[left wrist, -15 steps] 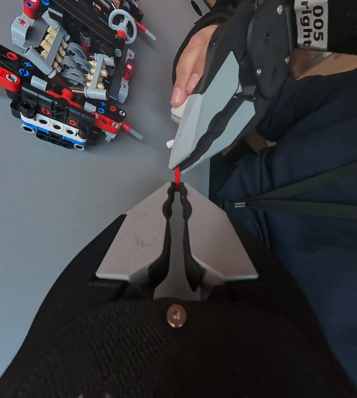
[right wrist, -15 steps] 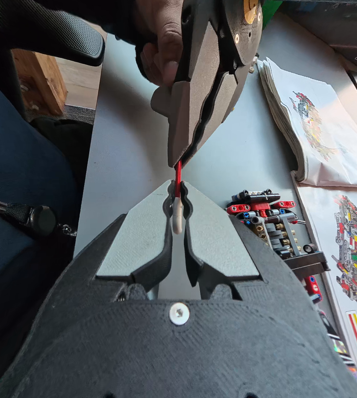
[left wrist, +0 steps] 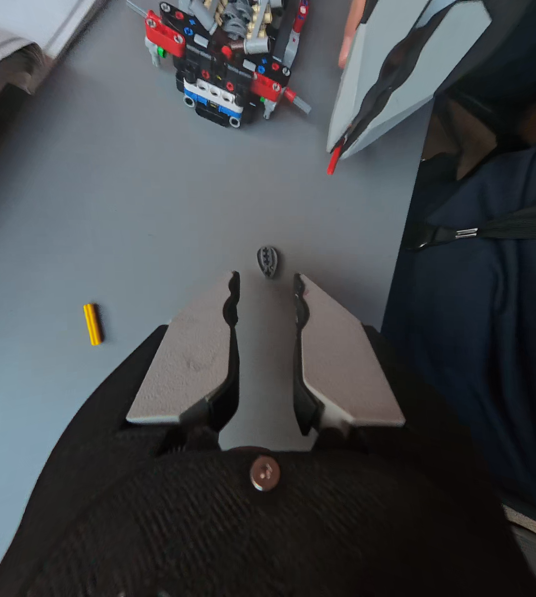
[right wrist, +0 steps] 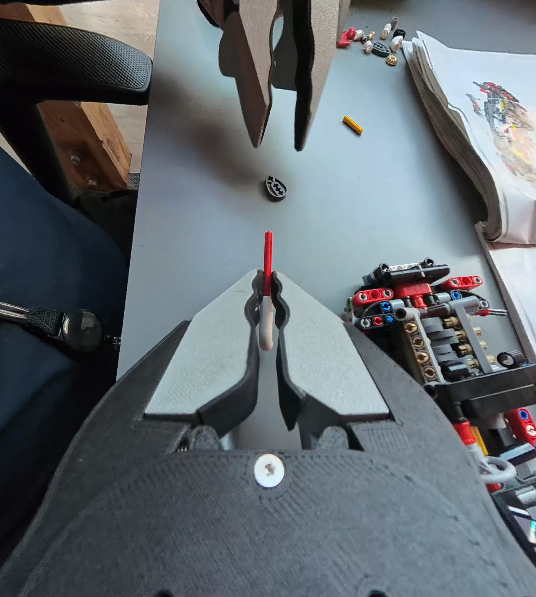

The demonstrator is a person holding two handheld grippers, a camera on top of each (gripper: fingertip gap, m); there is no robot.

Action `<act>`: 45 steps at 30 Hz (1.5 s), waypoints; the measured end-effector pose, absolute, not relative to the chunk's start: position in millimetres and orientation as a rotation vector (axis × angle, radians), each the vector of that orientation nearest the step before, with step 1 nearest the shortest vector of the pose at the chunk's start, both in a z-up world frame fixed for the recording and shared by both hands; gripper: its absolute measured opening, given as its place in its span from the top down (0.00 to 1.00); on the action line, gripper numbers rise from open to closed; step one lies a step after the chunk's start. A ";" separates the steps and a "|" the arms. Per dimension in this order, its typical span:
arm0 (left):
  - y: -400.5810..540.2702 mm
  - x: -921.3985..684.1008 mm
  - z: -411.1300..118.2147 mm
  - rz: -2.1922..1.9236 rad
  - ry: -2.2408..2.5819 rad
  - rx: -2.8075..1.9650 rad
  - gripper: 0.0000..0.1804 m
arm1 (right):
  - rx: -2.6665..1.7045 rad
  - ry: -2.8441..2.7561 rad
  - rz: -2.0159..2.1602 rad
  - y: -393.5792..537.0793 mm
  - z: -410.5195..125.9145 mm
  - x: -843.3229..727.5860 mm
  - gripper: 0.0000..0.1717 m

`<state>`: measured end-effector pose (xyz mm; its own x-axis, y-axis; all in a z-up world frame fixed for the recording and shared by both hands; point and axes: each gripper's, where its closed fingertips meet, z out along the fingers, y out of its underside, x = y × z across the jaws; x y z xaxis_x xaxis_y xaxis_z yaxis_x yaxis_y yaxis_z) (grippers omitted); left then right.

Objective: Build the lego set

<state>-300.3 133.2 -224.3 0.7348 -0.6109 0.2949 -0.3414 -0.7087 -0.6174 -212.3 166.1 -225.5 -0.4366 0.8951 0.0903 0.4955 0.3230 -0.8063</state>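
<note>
Left jaws freed red axle (right wrist: pixel 268 255) — right gripper (right wrist: pixel 268 274) clamps it.

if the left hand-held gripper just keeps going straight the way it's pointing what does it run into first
Probably the small dark egg-shaped piece lying on the grey table, just ahead of the open left hand-held gripper and roughly centred between its fingertips. The gripper's height above the table is unclear, so it might pass over the piece.

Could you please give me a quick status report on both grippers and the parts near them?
Left gripper open, over small dark oval part on grey table. Right gripper shut on red axle with white piece. Yellow axle lies loose nearby.
</note>
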 end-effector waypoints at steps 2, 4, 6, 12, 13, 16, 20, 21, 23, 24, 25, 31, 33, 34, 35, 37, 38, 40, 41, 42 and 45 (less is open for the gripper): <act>133.4 -299.1 -232.4 -0.626 0.753 -2.416 0.83 | -1.241 -2.070 0.985 165.7 -228.5 -211.9 0.99; 134.8 -294.3 -238.8 -0.613 0.785 -2.427 0.83 | -1.260 -2.078 0.989 165.3 -230.5 -212.0 0.99; 139.4 -290.4 -242.5 -0.579 0.810 -2.416 0.85 | -1.267 -2.078 0.986 165.3 -231.6 -212.1 0.99; 146.2 -283.0 -245.4 -0.501 0.847 -2.392 0.93 | -1.281 -2.070 0.993 167.7 -231.9 -211.9 0.99; 147.1 -282.9 -245.1 -0.510 0.778 -2.415 0.93 | -1.289 -2.072 0.990 168.4 -232.5 -211.4 0.99; 151.1 -275.1 -243.7 -0.559 0.426 -2.458 0.93 | -1.318 -2.080 0.969 170.1 -235.2 -210.3 0.99; 129.5 -262.6 -241.4 -0.533 0.308 -2.426 0.87 | -1.300 -2.094 0.937 168.3 -235.2 -208.3 0.99; 123.1 -265.0 -240.3 -0.502 0.313 -2.421 0.83 | -1.295 -2.095 0.934 168.2 -235.4 -208.0 0.99; 112.6 -264.2 -231.7 -0.495 0.354 -2.379 0.80 | -1.292 -2.096 0.947 167.7 -235.6 -207.7 0.99; 107.9 -261.1 -225.9 -0.507 0.388 -2.352 0.80 | -1.294 -2.095 0.957 167.2 -235.2 -207.6 0.99; 103.5 -258.1 -221.6 -0.507 0.425 -2.332 0.79 | -1.293 -2.094 0.967 166.2 -234.2 -207.5 0.99; 97.3 -255.0 -245.4 -0.266 0.847 -2.316 0.75 | -1.262 -2.086 0.993 162.7 -227.7 -206.2 0.99; 109.1 -253.6 -237.5 -0.277 0.850 -2.291 0.79 | -1.260 -2.076 0.995 162.4 -224.7 -206.0 0.99; 114.1 -252.9 -233.7 -0.283 0.857 -2.282 0.84 | -1.263 -2.070 0.996 162.6 -223.6 -206.0 0.99; 116.9 -252.0 -232.8 -0.294 0.868 -2.293 0.84 | -1.272 -2.064 0.995 163.5 -223.2 -206.4 0.99; 117.3 -253.9 -242.6 -0.291 0.880 -2.376 0.80 | -1.301 -2.071 0.993 164.0 -225.9 -206.8 0.99; 117.9 -256.2 -248.2 -0.276 0.864 -2.416 0.80 | -1.315 -2.083 0.986 163.4 -228.3 -206.4 0.99; 119.4 -253.0 -247.0 -0.321 0.808 -2.419 0.86 | -1.321 -2.114 0.965 160.8 -233.2 -205.2 0.99; 121.7 -255.7 -247.5 -0.296 0.780 -2.421 0.93 | -1.319 -2.129 0.946 159.8 -235.5 -205.1 0.99; 121.8 -255.8 -247.5 -0.294 0.774 -2.418 0.93 | -1.312 -2.140 0.922 159.4 -237.5 -205.6 0.99; 124.0 -255.7 -247.2 -0.302 0.740 -2.416 0.93 | -1.293 -2.167 0.838 160.2 -244.9 -209.1 0.99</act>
